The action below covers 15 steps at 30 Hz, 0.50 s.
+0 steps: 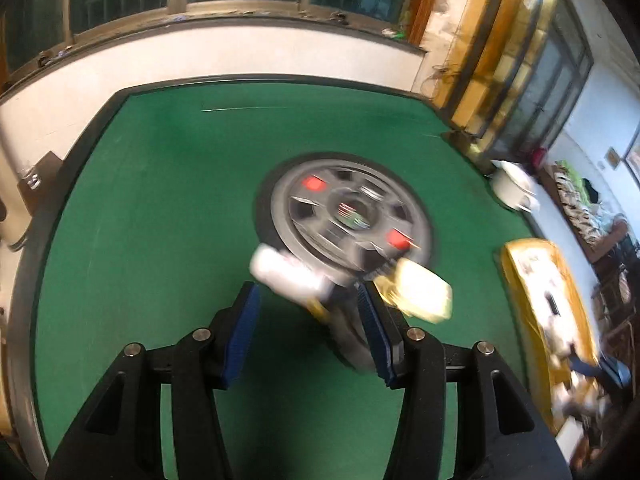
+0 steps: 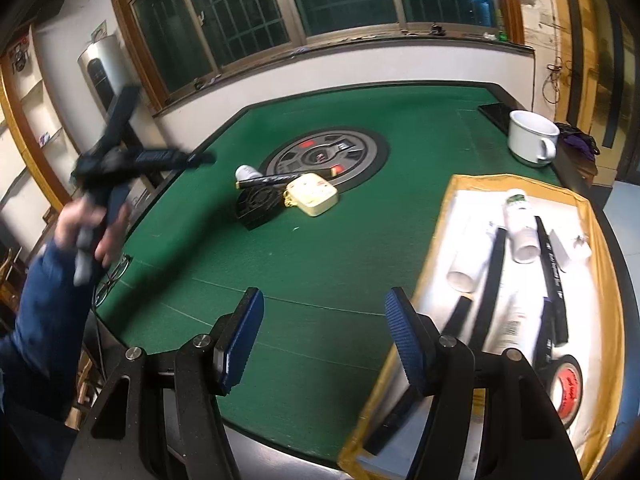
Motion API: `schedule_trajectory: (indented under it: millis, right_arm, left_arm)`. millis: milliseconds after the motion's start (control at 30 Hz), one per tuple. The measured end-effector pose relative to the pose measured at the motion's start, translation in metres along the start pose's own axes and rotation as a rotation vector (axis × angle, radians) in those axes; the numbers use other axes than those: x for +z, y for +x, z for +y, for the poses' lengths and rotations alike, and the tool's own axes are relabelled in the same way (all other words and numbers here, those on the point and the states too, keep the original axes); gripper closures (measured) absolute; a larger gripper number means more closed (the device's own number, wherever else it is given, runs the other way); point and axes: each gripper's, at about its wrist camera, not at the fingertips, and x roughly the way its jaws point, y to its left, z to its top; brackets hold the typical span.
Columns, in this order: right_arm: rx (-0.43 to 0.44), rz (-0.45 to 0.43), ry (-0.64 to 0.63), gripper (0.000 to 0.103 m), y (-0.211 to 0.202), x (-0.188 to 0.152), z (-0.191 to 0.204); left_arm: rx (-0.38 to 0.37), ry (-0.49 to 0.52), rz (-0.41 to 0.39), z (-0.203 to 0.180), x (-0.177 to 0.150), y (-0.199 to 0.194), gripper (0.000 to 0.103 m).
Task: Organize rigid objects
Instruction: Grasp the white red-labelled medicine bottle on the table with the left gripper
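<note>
On the green table (image 2: 320, 260) a small heap lies by the round centre disc (image 2: 360, 148): a white bottle (image 2: 246, 172), a black stick (image 2: 280, 179), a black fan-like block (image 2: 260, 204) and a cream box (image 2: 314, 198). The left wrist view is blurred. It shows the bottle (image 1: 288, 272), the cream box (image 1: 424, 292) and the black block (image 1: 348, 336) beyond my left gripper (image 1: 308, 308), which is open and holds nothing. My right gripper (image 2: 324, 312) is open and empty over the table's near edge, left of the tray.
A yellow-rimmed tray (image 2: 452, 200) at the right holds white bottles, black sticks and a tape roll (image 2: 568, 388). A white mug (image 2: 532, 136) stands at the far right corner. Glasses (image 2: 114, 276) lie at the left edge, near a person's hand (image 2: 92, 220).
</note>
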Motion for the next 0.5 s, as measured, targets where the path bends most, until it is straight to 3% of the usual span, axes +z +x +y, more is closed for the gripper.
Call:
schedule_trajectory:
  millis: [167, 233, 300, 500]
  right_arm:
    - [-0.006, 0.016, -0.013, 0.045, 0.007, 0.003, 0.009]
    - [-0.007, 0.023, -0.013, 0.045, 0.009, 0.003, 0.01]
    - [-0.009, 0.03, -0.009, 0.045, 0.012, 0.003, 0.011]
    - [0.005, 0.039, -0.017, 0.045, 0.017, 0.005, 0.013]
  left_arm:
    - [0.073, -0.028, 0.09, 0.007, 0.028, 0.062, 0.054]
    - [0.056, 0.007, 0.132, 0.001, 0.032, 0.083, 0.054]
    - [0.092, 0.028, 0.153, -0.001, 0.032, 0.099, 0.054]
    - [0.085, 0.084, 0.201, 0.006, 0.004, 0.09, 0.054]
